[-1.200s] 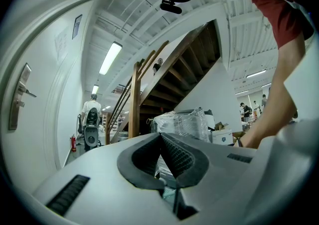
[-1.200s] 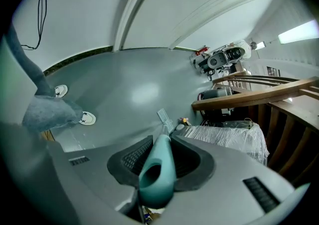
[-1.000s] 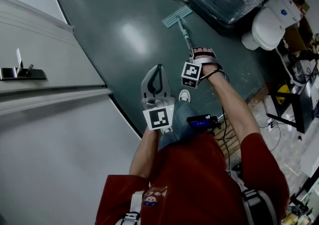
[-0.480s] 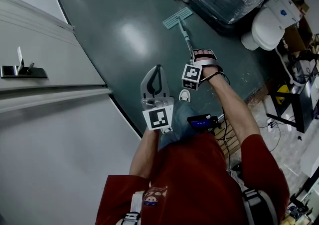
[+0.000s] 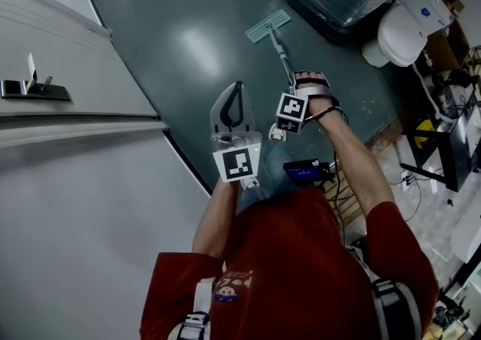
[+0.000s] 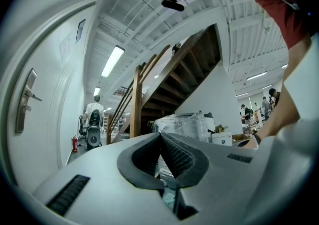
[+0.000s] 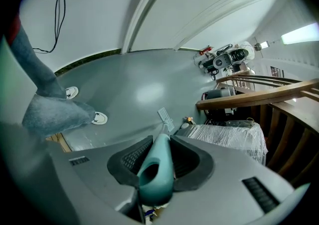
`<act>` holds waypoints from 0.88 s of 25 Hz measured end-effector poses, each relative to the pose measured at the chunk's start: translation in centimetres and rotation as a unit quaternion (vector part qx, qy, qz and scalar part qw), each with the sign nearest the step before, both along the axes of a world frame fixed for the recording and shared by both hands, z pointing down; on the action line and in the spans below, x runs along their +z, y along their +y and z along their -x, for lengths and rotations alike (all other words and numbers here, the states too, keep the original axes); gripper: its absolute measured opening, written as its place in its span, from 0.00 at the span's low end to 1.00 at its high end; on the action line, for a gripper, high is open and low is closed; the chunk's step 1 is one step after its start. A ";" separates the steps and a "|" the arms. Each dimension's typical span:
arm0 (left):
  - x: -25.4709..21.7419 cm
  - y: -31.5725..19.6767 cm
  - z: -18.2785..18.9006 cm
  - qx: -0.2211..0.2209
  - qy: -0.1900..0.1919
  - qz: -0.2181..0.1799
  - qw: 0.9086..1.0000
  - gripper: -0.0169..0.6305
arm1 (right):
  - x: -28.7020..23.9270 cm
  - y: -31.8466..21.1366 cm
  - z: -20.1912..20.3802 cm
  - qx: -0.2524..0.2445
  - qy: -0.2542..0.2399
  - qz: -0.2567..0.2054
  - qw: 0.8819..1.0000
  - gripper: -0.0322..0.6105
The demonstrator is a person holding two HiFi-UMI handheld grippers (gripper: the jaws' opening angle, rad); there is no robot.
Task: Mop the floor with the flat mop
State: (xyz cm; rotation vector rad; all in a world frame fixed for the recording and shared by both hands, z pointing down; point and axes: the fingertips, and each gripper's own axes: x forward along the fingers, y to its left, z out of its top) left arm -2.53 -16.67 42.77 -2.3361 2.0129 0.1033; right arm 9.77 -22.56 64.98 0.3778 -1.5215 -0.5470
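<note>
The long teal flat mop [image 5: 267,27] is pinched at its handle by the right gripper [image 5: 308,81], shaft stretched away forward; the left gripper [image 5: 233,105] is held alongside, jaws pressed together, empty

— How is the right gripper [image 7: 162,145] set?
— Jaws clamped on the mop handle [image 7: 157,167], arm stretched forward.
— And the left gripper [image 6: 160,138]?
— Jaws together, empty, left of that handle, clear of it.

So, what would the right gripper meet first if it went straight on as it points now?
Probably the floor beside the mop head: the right gripper points down along the handle it grips. Depth is unclear.
</note>
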 end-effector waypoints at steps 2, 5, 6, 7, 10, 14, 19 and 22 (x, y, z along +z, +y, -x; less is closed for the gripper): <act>0.1 -0.4 -0.7 0.001 0.004 -0.002 1.000 0.05 | 0.1 0.1 -0.8 0.002 -0.003 0.002 1.000 0.23; 0.2 0.7 -1.0 0.005 0.007 -0.001 1.000 0.05 | 0.4 1.7 -2.1 0.004 0.012 -0.004 1.000 0.23; -0.1 2.2 -0.7 0.005 0.007 -0.003 1.000 0.05 | 0.1 3.6 -1.9 0.004 0.012 0.000 1.000 0.23; -0.5 3.8 -0.3 0.004 0.007 -0.006 1.000 0.05 | -0.4 5.7 -1.5 0.003 0.012 0.006 1.000 0.23; -1.2 6.8 0.5 0.002 0.009 -0.015 1.000 0.05 | -1.5 9.8 -1.0 0.006 0.012 0.024 1.000 0.23; -1.8 9.1 0.9 0.004 0.010 -0.022 1.000 0.05 | -2.2 13.0 -1.4 0.022 0.027 0.032 0.999 0.23; -2.0 11.9 1.8 0.003 0.005 -0.022 1.000 0.05 | -3.2 16.8 0.2 0.008 0.001 0.030 1.000 0.23; -2.2 13.5 2.3 0.002 0.009 -0.024 1.000 0.05 | -3.9 19.1 0.0 0.012 0.016 0.034 0.999 0.23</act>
